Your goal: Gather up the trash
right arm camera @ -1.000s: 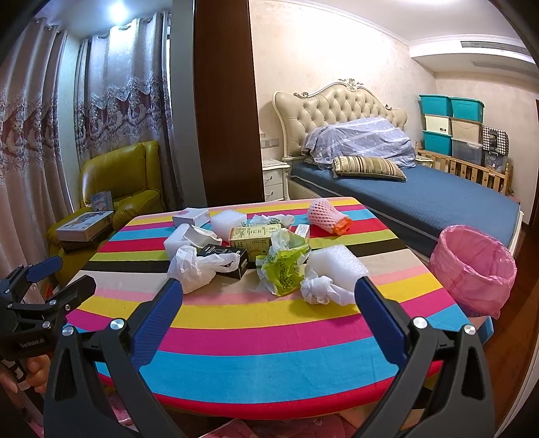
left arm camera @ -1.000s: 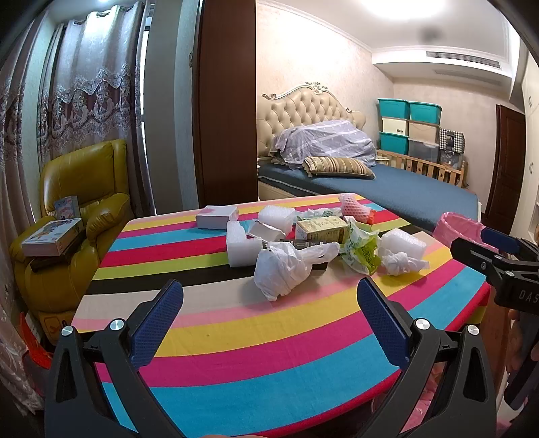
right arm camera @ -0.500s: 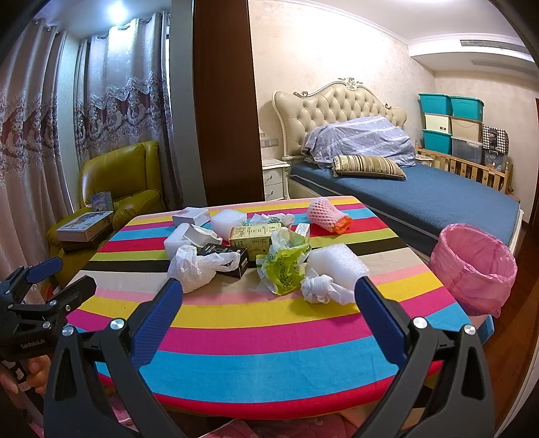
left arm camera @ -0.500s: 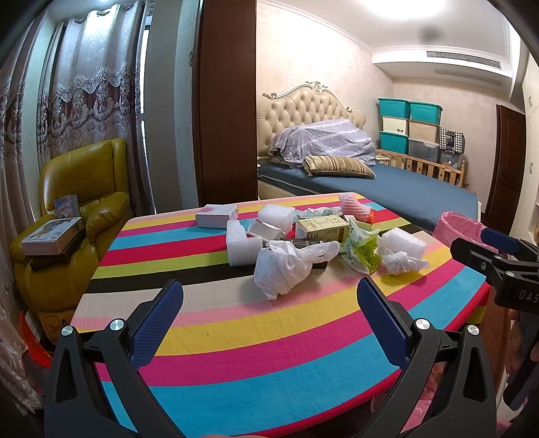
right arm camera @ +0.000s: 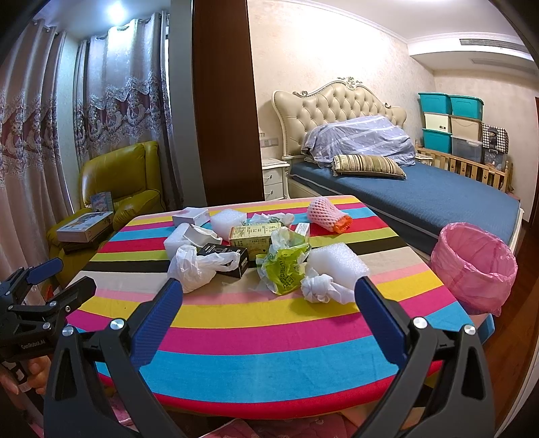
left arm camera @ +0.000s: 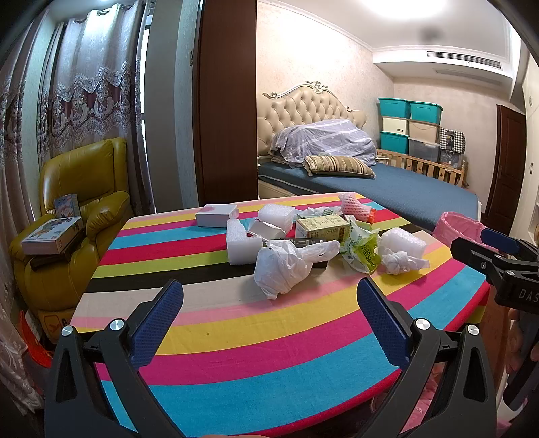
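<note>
Trash in a crumpled white, green and foam heap on striped table; both grippers' fingers wide apart, empty.

Both views are bright and evenly lit from overhead: a ceiling light blows out to white glare in the left wrist view, and a small spot lamp flares above the curtains in the right wrist view. Shadows on the striped tablecloth are soft. Focus is sharp centrally (fisheye bending grows toward the black corners), with straight walls curving
</note>
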Demonstrator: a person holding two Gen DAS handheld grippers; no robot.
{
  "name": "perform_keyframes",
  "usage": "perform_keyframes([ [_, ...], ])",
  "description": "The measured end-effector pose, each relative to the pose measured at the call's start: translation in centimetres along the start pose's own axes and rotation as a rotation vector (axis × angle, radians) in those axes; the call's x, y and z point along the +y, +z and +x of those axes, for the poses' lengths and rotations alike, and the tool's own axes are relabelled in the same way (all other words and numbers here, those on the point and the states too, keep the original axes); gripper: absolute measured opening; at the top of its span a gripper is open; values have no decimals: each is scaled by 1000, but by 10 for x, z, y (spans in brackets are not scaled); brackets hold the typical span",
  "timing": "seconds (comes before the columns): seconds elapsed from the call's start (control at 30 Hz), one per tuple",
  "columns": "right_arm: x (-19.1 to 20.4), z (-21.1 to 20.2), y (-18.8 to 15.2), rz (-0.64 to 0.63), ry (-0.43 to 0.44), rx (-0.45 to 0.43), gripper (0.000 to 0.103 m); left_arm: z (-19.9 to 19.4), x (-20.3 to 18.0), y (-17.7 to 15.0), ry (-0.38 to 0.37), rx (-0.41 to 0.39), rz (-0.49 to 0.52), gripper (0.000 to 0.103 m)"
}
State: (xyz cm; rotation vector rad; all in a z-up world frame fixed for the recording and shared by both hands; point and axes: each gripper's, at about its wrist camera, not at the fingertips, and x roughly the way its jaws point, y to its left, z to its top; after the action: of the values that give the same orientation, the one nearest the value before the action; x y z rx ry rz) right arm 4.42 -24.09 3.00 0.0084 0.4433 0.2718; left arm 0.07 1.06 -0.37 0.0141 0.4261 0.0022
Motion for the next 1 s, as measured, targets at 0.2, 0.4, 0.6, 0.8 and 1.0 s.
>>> perform_keyframes([
  [0.2, 0, 0, 0, 2, 0, 0, 99, 0, 0, 0, 0, 0, 0, 97],
  [0.4, -1, 0, -1, 3, 1, 2, 99, 0, 0, 0, 0, 1, 0, 97],
  [0.6, -1, 0, -1, 5, -1, 2, 99, 0, -1, -4, -4, 6, -2, 97],
  [0.8, -5, 3, -5, 14, -3, 7, 99, 2, -4, -9, -14, 12, -4, 97],
  [1.0, -7, 5, -7, 13, -10, 9, 99, 5, -3, -7, -21, 19, 2, 97],
])
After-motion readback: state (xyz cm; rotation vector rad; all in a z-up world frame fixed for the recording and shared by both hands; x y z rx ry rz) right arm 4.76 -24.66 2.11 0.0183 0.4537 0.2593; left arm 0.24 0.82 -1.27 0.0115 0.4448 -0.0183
